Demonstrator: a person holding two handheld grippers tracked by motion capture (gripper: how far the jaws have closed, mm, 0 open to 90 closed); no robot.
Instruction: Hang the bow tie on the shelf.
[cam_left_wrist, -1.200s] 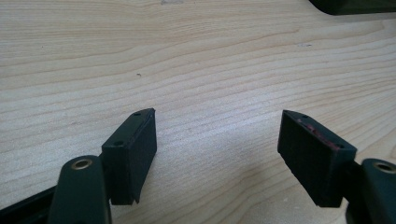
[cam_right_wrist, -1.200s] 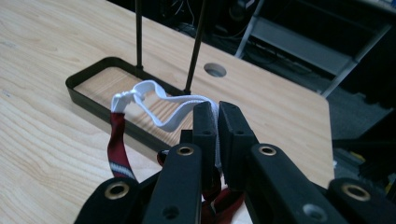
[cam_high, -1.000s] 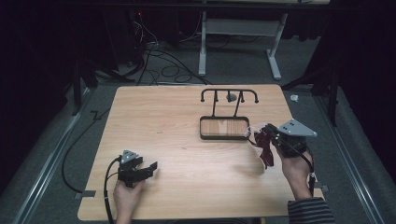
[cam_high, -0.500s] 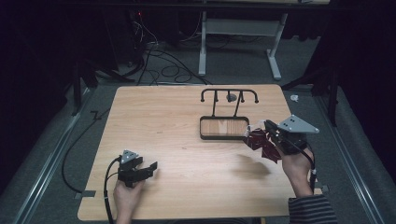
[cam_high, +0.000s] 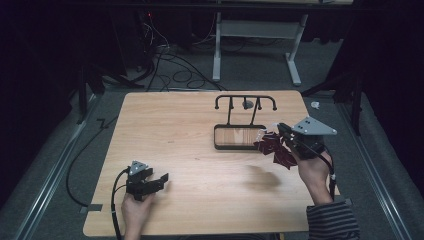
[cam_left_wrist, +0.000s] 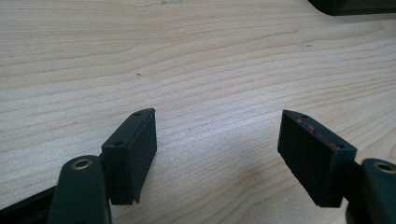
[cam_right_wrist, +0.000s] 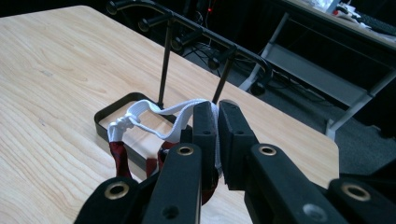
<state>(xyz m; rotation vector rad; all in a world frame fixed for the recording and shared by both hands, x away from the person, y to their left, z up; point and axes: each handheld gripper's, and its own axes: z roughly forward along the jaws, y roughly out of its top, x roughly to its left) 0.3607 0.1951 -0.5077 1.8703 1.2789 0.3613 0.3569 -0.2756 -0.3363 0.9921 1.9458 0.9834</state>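
High view: the wooden counter (cam_high: 190, 145) carries a black metal rack w/ a tray base (cam_high: 239, 137), two thin posts and a top bar w/ knobbed hooks (cam_high: 245, 102), standing right of the centre.

The right hand (cam_high: 312, 170) comes from the bottom right, forearm in a striped sleeve (cam_high: 332, 222), wrist raised above the counter. It holds the right tool (cam_high: 280, 131) pointed to the left, toward the right end of the tray base, w/ the grey three-cornered plate (cam_high: 312, 126) on top. A dark red cloth item w/ a white elastic strap (cam_high: 274, 147) hangs from the tool, off the counter, just beside the tray edge; its shadow lies on the wood below.

Right gripper view: the right tool (cam_right_wrist: 217, 133) has its jaws nearly together, clamped on the white strap (cam_right_wrist: 159, 114). The strap loops forward to a knot, and the red cloth (cam_right_wrist: 119, 158) drops under it. The rack (cam_right_wrist: 187, 37) stands just behind.

The left hand (cam_high: 134, 207) rests low at the bottom left, well apart from the rack, and grips the left tool (cam_high: 159, 181), which points right and lies near the counter surface; its cable (cam_high: 116, 200) curls back to the edge.

Left gripper view: the left tool (cam_left_wrist: 217, 140) has its jaws wide apart, w/ nothing between them but bare wood (cam_left_wrist: 196, 60).
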